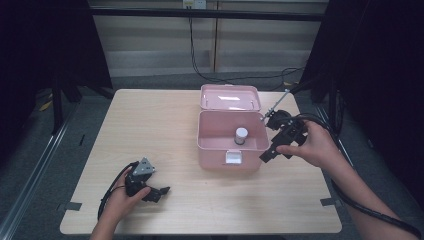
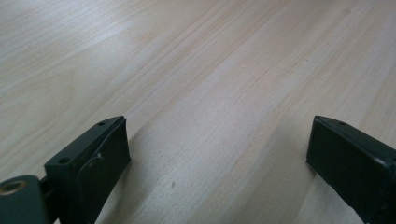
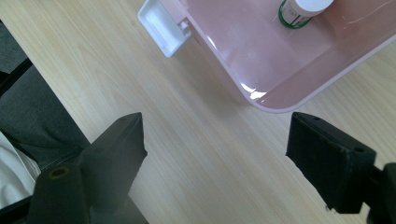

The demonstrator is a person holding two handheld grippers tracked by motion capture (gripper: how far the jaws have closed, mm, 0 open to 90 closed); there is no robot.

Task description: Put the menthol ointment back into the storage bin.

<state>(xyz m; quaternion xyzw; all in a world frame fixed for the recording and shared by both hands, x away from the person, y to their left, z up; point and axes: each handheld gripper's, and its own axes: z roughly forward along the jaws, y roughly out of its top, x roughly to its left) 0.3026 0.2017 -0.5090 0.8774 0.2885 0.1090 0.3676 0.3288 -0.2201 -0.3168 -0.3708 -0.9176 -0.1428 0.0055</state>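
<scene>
A pink plastic box [image 1: 215,159] stands open in the middle of the table, its lid [image 1: 230,97] laid back behind it. A small bottle with a white cap [image 1: 241,135] stands upright inside. My right gripper [image 1: 267,156] hovers just off the box's front right corner, open, with nothing between its jaws. In the right gripper view its jaws [image 3: 215,135] frame bare wood below the box's corner [image 3: 261,70], with the bottle [image 3: 301,9] at the top edge. My left gripper [image 1: 162,192] rests open near the table's front left, over bare wood [image 2: 217,144].
The wooden table [image 1: 165,130] has bare room to the left of the box. A white latch [image 1: 233,157] hangs on the box's front wall. Black cables trail on the floor behind the table. Dark curtains flank both sides.
</scene>
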